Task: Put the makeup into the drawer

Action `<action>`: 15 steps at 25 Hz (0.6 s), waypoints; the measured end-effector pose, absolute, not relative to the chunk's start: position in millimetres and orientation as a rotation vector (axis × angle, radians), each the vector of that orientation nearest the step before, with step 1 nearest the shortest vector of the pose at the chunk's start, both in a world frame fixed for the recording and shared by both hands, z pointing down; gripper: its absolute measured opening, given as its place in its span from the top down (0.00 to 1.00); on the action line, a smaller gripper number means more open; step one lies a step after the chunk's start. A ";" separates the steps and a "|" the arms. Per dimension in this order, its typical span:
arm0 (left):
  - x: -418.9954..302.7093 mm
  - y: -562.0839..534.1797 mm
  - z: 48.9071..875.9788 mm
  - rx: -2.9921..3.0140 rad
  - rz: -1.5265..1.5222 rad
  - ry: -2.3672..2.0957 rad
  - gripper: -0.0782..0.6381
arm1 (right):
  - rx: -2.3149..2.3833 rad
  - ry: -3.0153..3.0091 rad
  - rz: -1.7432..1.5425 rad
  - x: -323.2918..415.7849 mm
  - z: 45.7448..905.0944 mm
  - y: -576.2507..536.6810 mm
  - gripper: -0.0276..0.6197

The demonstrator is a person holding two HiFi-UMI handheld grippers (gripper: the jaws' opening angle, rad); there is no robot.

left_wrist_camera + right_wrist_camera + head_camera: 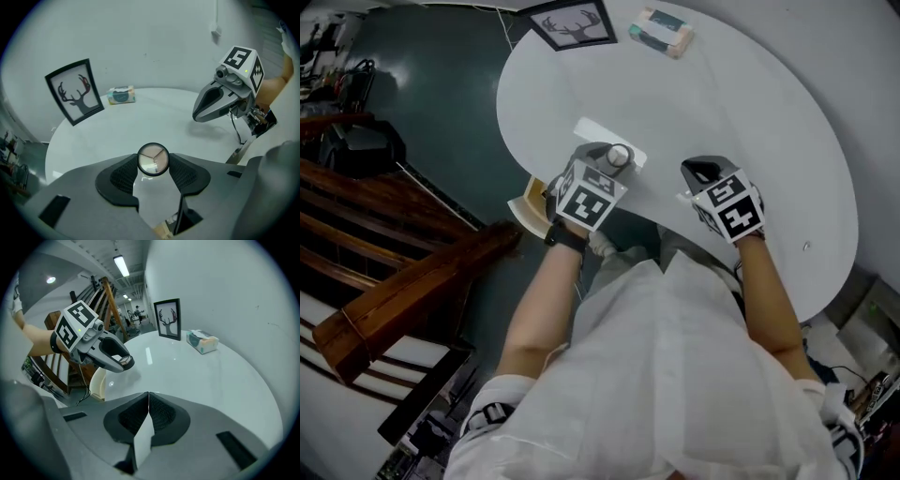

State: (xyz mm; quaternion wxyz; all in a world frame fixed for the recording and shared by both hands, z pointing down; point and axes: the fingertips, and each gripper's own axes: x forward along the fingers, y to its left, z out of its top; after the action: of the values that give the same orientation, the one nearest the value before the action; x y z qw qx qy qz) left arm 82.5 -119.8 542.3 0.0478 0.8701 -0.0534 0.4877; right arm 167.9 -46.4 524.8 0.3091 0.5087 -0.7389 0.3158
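Soft, even light on the white table (722, 103); a ceiling lamp (121, 266) streaks glare across it, and the right gripper (198, 114) shadows it faintly. Both gripper views curve and darken at their edges.

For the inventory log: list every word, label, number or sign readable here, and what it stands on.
None can be read.
Tissue pack: printed label, too blurred to read.
Marker cubes: black-and-white square patterns, no words.
Framed picture: antler drawing, no words.
Makeup compact: no print visible.
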 end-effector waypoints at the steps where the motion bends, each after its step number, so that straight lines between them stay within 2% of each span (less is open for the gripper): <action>1: 69.6 -122.0 540.2 2.647 1.474 -0.196 0.58 | 1.324 -1.961 0.825 157.4 524.5 -50.0 0.94; 8: -23.6 -132.4 537.7 2.574 1.421 -0.375 0.58 | 1.211 -2.006 0.797 86.4 530.3 -67.6 0.94; 15: -93.6 -123.9 564.4 2.474 1.454 -0.374 0.58 | 1.170 -2.016 0.774 40.4 530.9 -85.5 0.94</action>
State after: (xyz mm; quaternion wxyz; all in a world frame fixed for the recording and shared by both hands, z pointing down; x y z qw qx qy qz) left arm -93.6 -123.9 564.4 0.1237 0.8484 -0.1282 0.4985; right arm 40.4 -85.5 530.9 0.3359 0.4488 -0.7731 0.2969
